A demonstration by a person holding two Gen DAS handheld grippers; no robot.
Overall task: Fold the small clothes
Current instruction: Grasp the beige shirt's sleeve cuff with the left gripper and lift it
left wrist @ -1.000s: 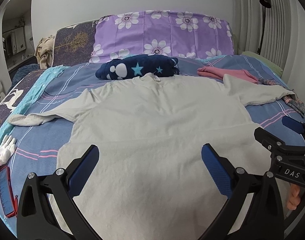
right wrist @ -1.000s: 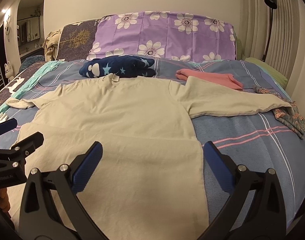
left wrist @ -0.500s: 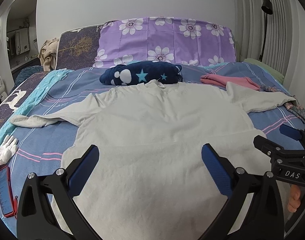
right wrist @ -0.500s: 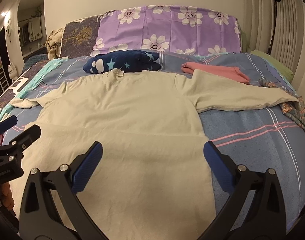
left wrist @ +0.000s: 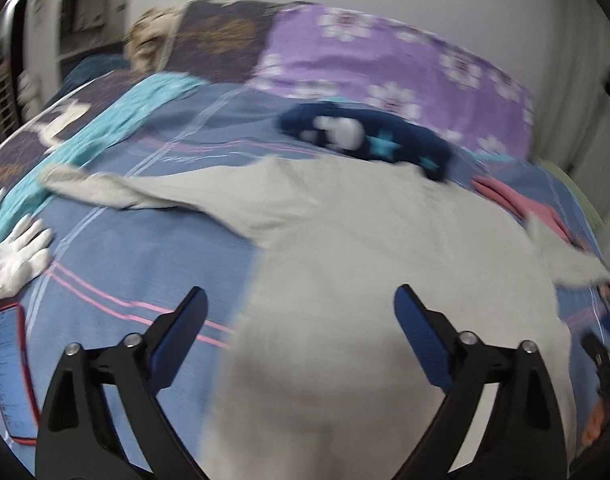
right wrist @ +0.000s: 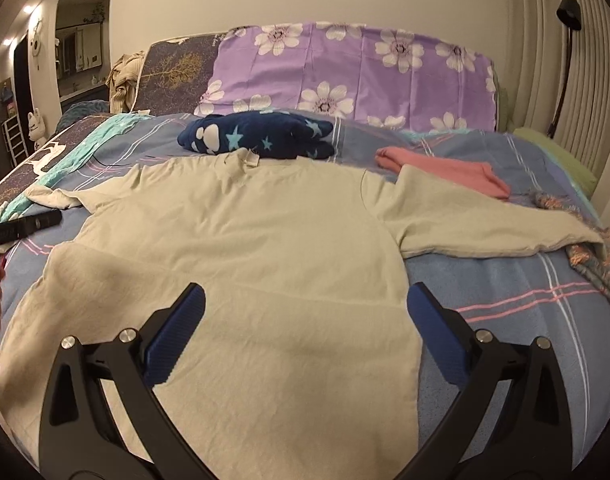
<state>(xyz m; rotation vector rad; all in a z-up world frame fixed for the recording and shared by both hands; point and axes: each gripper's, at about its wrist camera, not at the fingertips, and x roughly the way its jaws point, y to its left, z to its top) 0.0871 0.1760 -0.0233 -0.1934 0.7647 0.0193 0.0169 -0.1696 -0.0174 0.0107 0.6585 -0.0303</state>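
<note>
With the cream cotton long-sleeved shirt (right wrist: 241, 248) lying flat on the blue plaid bed (right wrist: 525, 320), both the left claw (left wrist: 301, 332) and right claw (right wrist: 305, 332) hover wide and empty near its hem, so the fold is judged unstarted and calls next for gripping an edge.

Two black, triangulated grippers, left (left wrist: 299, 330) and right (right wrist: 305, 330), each carry ribbed blue pads (right wrist: 173, 336) and silver screws (right wrist: 127, 335) on their cut-out arms.

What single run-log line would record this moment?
stage: pre-fold | beige T-shirt: flat on bed | left tool: open, empty | right tool: open, empty
</note>
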